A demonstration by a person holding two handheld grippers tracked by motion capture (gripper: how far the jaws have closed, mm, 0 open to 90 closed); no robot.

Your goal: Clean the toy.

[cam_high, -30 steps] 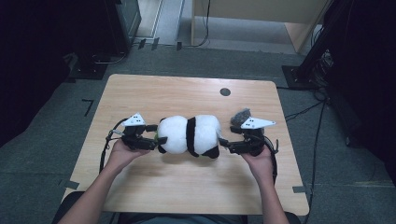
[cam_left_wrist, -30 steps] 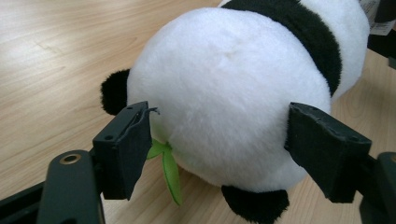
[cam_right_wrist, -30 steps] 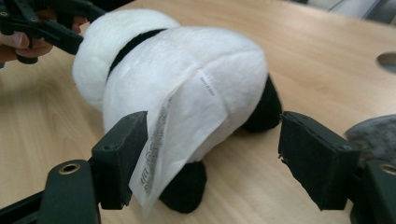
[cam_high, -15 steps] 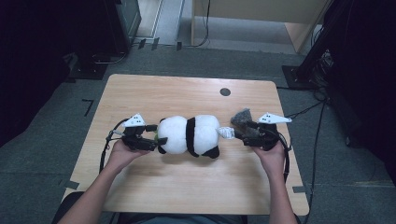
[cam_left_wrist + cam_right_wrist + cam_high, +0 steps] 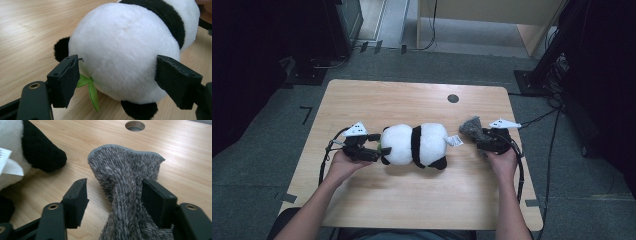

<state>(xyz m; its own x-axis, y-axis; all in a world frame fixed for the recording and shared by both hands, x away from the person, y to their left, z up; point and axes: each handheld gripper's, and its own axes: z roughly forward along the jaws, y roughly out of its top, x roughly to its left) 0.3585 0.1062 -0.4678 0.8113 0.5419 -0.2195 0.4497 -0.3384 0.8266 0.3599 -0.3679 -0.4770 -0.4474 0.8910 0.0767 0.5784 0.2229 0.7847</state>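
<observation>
you get even overhead light on the surface (image 5: 412,100), with soft shadows under the plush panda (image 5: 414,145). the room's edges fall dark. both gripper views look sharp up close, with mild glare on the wood.

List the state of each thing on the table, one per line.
Panda: lying on the table, its round end between the left claw's jaws.
Grey cloth: bunched, standing between the right claw's jaws.
Left claw: open.
Right claw: open, jaws just closing.

fluffy plush panda (image 5: 414,145), fuzzy grey cloth (image 5: 127,182), smooth matt wooden table (image 5: 412,100).
</observation>
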